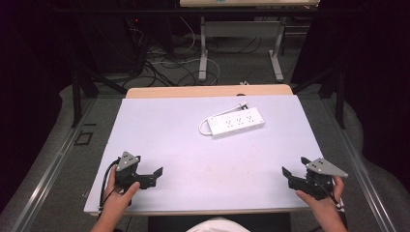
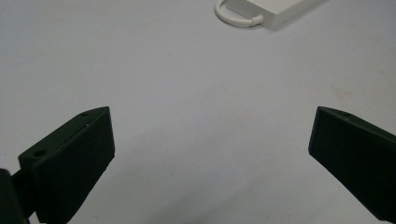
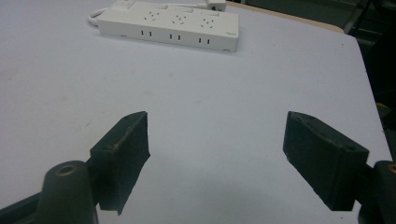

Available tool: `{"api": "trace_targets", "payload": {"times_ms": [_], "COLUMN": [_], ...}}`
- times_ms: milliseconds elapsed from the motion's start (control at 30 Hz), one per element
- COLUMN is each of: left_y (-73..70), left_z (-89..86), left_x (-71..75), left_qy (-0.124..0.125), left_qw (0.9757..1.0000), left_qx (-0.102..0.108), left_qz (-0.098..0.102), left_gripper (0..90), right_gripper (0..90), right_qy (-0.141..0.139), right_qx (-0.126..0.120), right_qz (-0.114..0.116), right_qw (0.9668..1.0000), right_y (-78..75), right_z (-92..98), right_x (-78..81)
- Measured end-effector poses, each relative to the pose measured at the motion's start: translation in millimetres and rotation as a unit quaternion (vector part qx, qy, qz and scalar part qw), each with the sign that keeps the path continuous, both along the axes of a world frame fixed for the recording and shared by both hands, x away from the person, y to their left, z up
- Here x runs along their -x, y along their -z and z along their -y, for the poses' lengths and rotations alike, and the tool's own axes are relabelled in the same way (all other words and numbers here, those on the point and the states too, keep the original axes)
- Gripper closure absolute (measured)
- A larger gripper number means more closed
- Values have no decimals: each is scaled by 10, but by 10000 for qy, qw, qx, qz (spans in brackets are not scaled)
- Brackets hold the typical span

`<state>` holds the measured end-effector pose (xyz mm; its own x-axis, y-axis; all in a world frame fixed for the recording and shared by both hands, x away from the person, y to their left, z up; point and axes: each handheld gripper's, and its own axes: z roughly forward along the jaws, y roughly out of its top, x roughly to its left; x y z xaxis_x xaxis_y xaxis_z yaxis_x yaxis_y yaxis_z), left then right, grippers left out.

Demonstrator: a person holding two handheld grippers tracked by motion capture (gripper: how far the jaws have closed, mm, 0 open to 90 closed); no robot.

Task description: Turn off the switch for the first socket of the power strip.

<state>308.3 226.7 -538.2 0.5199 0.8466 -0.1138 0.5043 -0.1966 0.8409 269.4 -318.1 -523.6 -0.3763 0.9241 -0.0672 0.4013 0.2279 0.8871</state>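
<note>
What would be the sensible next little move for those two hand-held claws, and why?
Probably bring the right gripper forward toward the white power strip. Both it and the left gripper sit near the table's front edge with jaws open and nothing between them, while the strip lies well ahead, past the table's middle, its cord looped at its left end. The right looks slightly better placed.

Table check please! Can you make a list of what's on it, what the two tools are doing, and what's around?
Surface: pale table top, faint smudges.
Job's things: white power strip lying flat, far of centre, sockets up, nothing plugged in.
Clutter: nothing seen.
Grippers: left tool and right tool both open, holding nothing, near the front corners, apart from the strip.
Cables: strip's white cord looped at its left end; black cable trails from the left tool.
Surroundings: wires on the floor, another table's legs behind.
</note>
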Motion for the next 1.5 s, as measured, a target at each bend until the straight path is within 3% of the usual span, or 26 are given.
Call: {"api": "trace_targets", "payload": {"times_ms": [400,633,867,1167,1500], "left_y": [-20,-49,-43,-50,-43], "left_z": [11,-24,-3,-16,-21], "left_x": [22,55,70,76,80], "left_qy": [-84,-91,-121,-152,-190], "left_qw": [9999,9997,9997,9996,9996], "left_qx": [67,-60,-27,-88,-22], "left_qz": [98,240,202,220,210], "left_gripper": [1,1,3,5,7], "right_gripper": [251,265,278,278,279], "right_qy": [-162,-316,-455,-606,-815], "right_qx": [-23,-3,-52,-13,43], "right_qz": [54,183,269,153,13], "right_qw": [9999,9993,9986,9980,9967], "right_y": [-100,-285,-443,-612,-717], "right_z": [-54,-148,-263,-402,-542], "right_x": [-76,-173,-285,-466,-656]}}
